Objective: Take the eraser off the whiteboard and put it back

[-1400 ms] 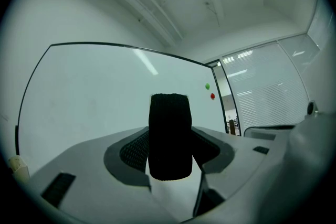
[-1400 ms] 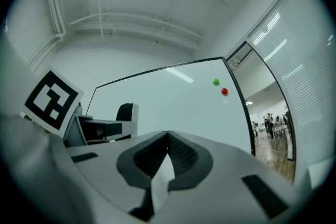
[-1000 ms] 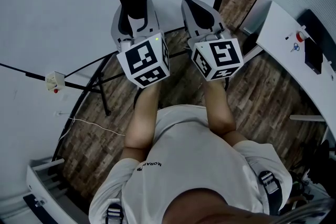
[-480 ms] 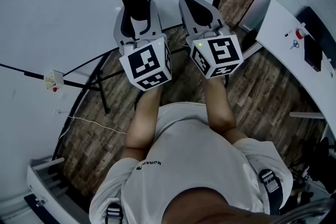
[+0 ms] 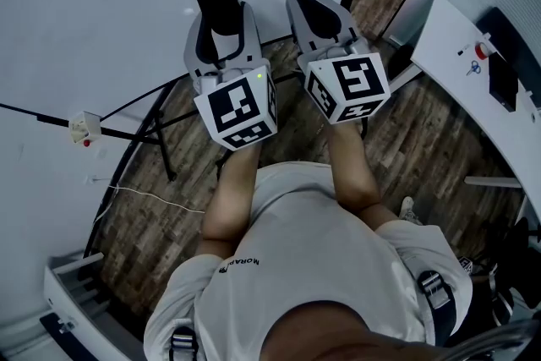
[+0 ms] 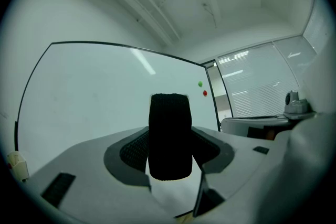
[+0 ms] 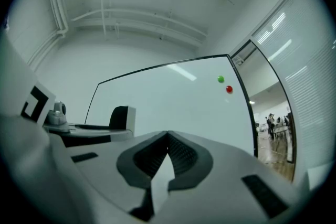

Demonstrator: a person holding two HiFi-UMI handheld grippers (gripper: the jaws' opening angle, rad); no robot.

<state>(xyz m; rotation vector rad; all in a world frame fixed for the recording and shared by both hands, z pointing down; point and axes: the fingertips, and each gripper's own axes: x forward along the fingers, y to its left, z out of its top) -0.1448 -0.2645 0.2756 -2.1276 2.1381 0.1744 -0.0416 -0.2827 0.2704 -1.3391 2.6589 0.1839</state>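
- The whiteboard [image 5: 101, 13] fills the upper left of the head view on its dark-legged stand, which rests on a wood-patterned floor. The person stands right in front of it with both forearms held out.
- The left gripper [image 5: 221, 30] points at the board. Its jaws stand wide and are clamped on the sides of the eraser [image 6: 169, 136], which sits upright between the pads.
- The right gripper [image 7: 167, 136] is level with it and just to its right. Its jaws are brought together at the tips with nothing between them.
- The eraser shows a black felt face to the left gripper view and a white body behind that. It is at or very near the board surface, and I cannot tell whether it touches.
- A green magnet [image 7: 220, 79] and a red magnet [image 7: 229, 89] sit near the board's right edge, well away from the eraser.
- Progress, as I judge it: the eraser is gripped, so the taking-off is done or nearly done. Setting it back on the board and letting go remain.
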